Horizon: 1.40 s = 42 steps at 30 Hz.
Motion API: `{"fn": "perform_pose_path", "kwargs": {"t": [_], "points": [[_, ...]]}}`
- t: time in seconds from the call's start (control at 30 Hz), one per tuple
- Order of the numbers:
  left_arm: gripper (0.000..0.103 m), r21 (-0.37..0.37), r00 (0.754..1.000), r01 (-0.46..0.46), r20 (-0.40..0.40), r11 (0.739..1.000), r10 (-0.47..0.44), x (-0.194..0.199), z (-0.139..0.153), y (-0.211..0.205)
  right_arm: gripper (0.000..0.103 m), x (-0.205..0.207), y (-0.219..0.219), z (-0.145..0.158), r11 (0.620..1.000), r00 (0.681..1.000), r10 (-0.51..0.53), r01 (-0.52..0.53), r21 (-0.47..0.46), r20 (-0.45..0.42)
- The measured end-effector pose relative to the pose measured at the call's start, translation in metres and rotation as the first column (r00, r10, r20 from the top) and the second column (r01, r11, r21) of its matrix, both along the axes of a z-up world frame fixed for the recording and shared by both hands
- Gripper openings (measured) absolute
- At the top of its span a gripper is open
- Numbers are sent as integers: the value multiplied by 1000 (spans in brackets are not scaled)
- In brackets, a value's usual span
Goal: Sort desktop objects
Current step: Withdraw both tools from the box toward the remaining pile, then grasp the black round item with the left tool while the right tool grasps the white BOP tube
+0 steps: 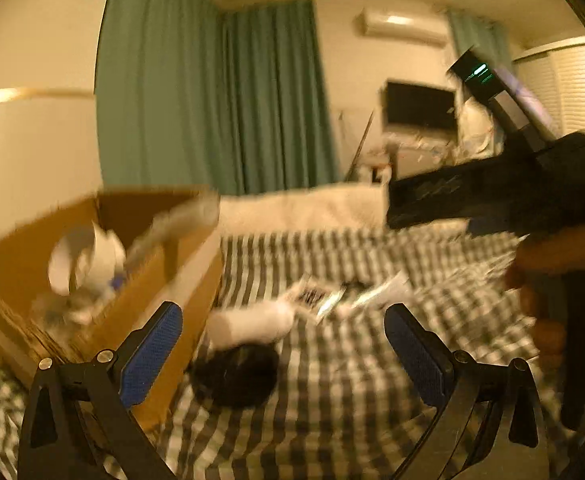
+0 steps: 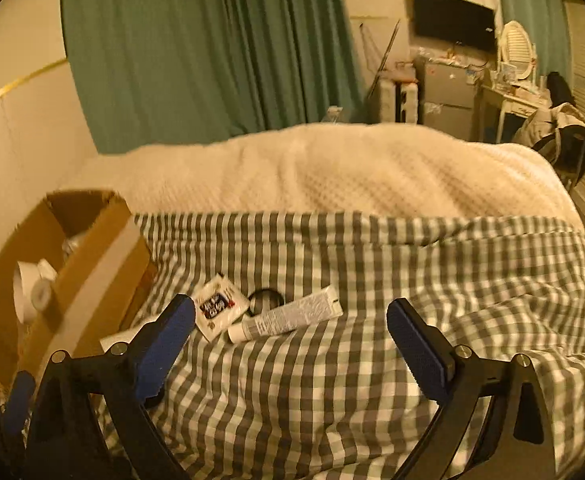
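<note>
Left hand-held gripper (image 1: 283,350) and right hand-held gripper (image 2: 290,344), both with jaws spread wide and empty, above a checked bedcover (image 2: 332,380). Just beyond the right gripper lie a white tube (image 2: 288,317), a small printed packet (image 2: 217,306) and a black ring (image 2: 267,296), the packet and ring touching the tube. At far left, an open cardboard box (image 2: 92,264) holds white items.

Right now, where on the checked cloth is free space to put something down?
Free: the checked cloth right of the white tube, up to the cream blanket. Crowded: beside the cardboard box, where the packet and tube lie.
</note>
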<state>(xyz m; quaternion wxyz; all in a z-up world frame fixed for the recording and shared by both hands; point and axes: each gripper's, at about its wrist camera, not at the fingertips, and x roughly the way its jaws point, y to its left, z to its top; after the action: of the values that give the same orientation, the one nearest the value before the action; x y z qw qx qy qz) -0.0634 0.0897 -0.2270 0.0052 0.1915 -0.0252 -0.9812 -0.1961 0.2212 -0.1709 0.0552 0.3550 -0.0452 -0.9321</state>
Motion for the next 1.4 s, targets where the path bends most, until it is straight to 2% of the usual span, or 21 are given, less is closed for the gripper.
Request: {"fn": "perform_pose_path", "kwargs": {"t": [0.1,0.2,0.37,0.6,0.73,0.97,1.0,1.03,1.07,1.1,1.13,1.17,1.27,1.4], "points": [[103,6,996,-41,77,999,41,-16,-13,-5,97,-10,-1,-11,1000,999,14,-14,0,35],[103,-34,996,-64,67,997,66,-19,-19,0,97,-17,-5,-20,999,997,34,-33,-4,64],[103,-59,986,-119,114,991,125,-30,-32,-2,97,-28,-14,-37,998,991,66,-66,-11,114],[103,-151,972,-183,118,971,202,-44,-39,-4,97,-41,-16,-57,996,981,67,-53,-77,183],[103,-172,968,-166,158,971,193,-52,-45,-8,90,-55,-14,-66,991,973,55,-26,-132,223],[102,-179,958,-104,247,978,147,-65,-61,-5,82,-83,-21,-85,991,956,-14,53,-124,293],[90,-157,953,-64,284,986,107,-70,-65,-5,81,-87,-22,-88,991,953,-32,70,-114,302],[90,-109,933,-21,355,994,59,-80,-72,-9,74,-88,-23,-90,991,952,-55,89,-100,301],[85,-63,918,-36,393,997,58,-89,-76,-19,62,-89,-23,-91,991,951,-82,111,-81,298],[76,-44,918,-48,392,998,62,-92,-75,-25,60,-88,-22,-91,989,950,-104,129,-68,293],[72,-28,919,-58,389,998,64,-93,-74,-29,57,-86,-21,-91,988,952,-104,131,-77,287],[65,-19,921,-67,383,998,69,-92,-73,-32,50,-82,-19,-90,988,954,-96,125,-87,283],[61,-24,925,-64,374,998,69,-88,-73,-34,34,-71,-13,-84,983,956,-86,128,-135,281],[60,-5,929,-39,369,999,38,-82,-70,-35,19,-56,-12,-74,980,965,-73,116,-163,253]]}}
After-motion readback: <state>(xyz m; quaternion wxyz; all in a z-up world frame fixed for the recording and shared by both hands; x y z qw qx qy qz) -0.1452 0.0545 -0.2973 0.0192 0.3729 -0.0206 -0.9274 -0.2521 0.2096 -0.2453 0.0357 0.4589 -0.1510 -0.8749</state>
